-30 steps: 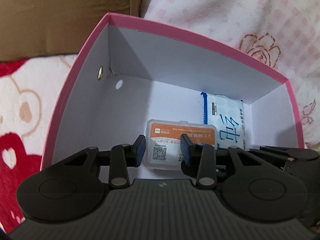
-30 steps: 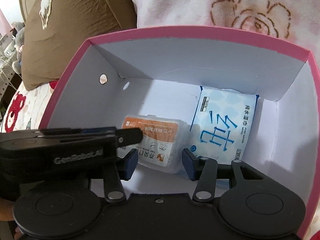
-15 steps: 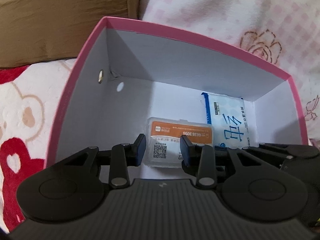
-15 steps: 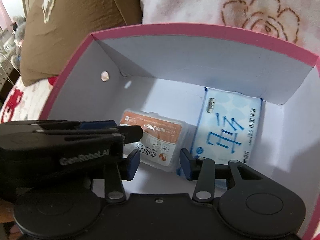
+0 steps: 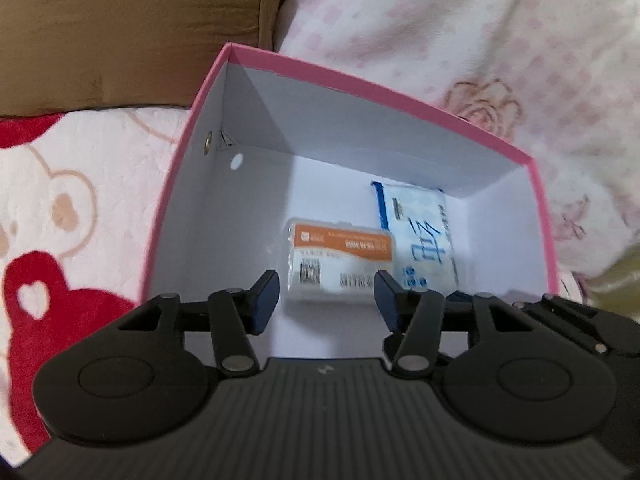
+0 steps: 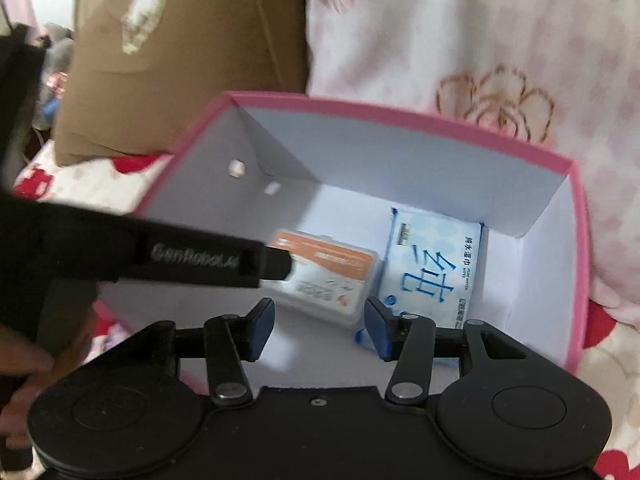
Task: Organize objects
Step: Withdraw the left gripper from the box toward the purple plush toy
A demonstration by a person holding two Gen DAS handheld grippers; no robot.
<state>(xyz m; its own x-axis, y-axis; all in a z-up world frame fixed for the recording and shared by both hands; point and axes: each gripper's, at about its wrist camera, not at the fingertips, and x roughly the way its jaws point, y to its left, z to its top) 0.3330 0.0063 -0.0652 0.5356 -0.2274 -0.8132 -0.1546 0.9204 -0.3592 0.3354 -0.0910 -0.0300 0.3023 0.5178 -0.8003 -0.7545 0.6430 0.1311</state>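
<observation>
A pink box with white inner walls stands open on the bed; it also shows in the right wrist view. On its floor lie a clear plastic case with an orange label and, to its right, a blue-and-white wet wipes pack. My left gripper is open and empty, above the box's near side. My right gripper is open and empty beside it. The left gripper's body crosses the right wrist view.
A brown cushion lies behind the box at the left. A pink floral blanket lies behind and to the right. A white bedsheet with red bears surrounds the box.
Both grippers have pulled back and up out of the box, so the box looks smaller and more bedding shows. Both jaws have opened a little wider. The case and wipes lie as before.
</observation>
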